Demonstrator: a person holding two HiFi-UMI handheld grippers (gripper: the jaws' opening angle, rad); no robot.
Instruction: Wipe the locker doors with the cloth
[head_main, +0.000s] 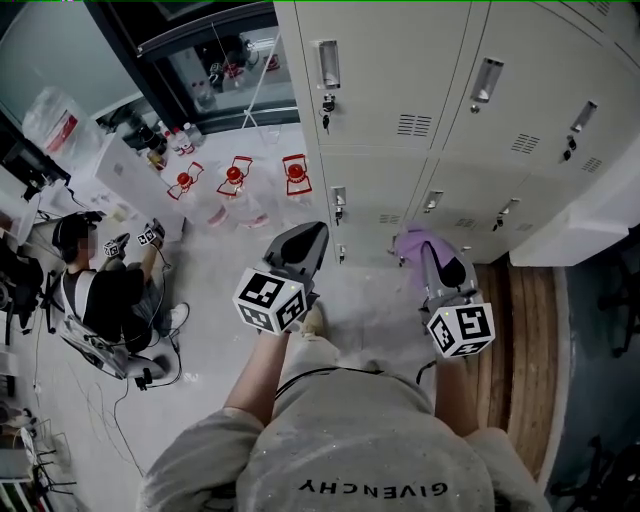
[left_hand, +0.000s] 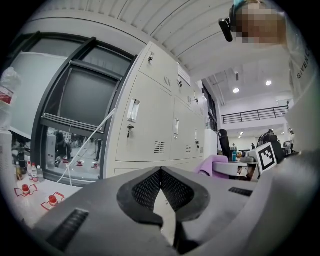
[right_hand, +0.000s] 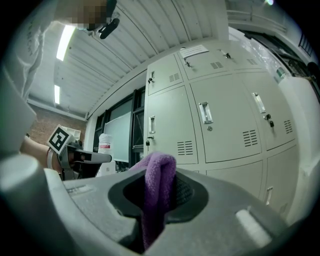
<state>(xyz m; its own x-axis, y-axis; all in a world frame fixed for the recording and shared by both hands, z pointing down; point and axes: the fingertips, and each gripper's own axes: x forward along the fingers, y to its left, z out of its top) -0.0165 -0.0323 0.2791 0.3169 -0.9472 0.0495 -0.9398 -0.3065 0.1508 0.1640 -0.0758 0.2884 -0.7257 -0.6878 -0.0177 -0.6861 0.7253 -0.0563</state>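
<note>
In the right gripper, purple cloth lengthwise, toward the lockers.

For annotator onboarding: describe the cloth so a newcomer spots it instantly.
Find the beige locker bank, then the two handheld grippers before it. The cloth is the fuzzy purple wad clamped by the right gripper; the left gripper is shut and empty.

A: How much of the cloth shows?
B: Just the top fold. The rest is buried between the right gripper's jaws.
A: The lockers?
B: Cut off at the head view's top edge. The paper sheet up there is too small to read.
</note>
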